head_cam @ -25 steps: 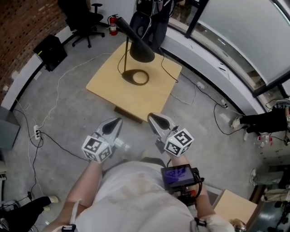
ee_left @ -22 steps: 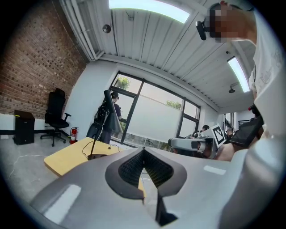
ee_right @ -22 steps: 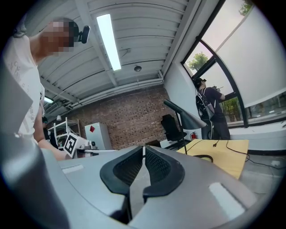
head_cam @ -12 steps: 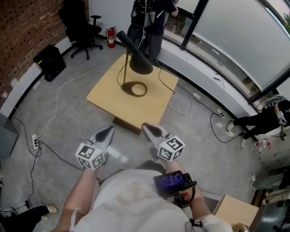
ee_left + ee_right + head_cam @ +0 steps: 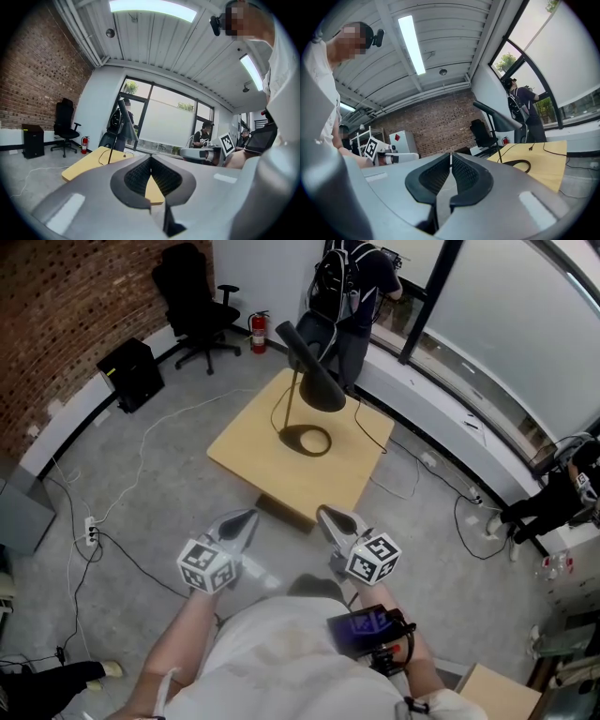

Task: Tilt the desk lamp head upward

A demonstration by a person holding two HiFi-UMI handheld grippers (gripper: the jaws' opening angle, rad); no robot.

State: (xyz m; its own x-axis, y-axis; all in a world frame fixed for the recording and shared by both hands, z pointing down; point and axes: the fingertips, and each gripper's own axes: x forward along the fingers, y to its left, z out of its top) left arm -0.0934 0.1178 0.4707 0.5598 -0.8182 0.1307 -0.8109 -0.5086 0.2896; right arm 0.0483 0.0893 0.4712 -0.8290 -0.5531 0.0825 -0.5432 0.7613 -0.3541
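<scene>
Lamp head [image 5: 322,390] droops above the wooden surface [image 5: 253,457], well apart from the left gripper [image 5: 247,516] and right gripper [image 5: 326,515], whose fingers are clenched empty, so nudging it that way could tip it over.

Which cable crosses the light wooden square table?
The thin black cord beside the black cone-headed desk lamp: it runs over the table's right corner. The white cable and the black cable from the power strip lie only on the floor.
</scene>
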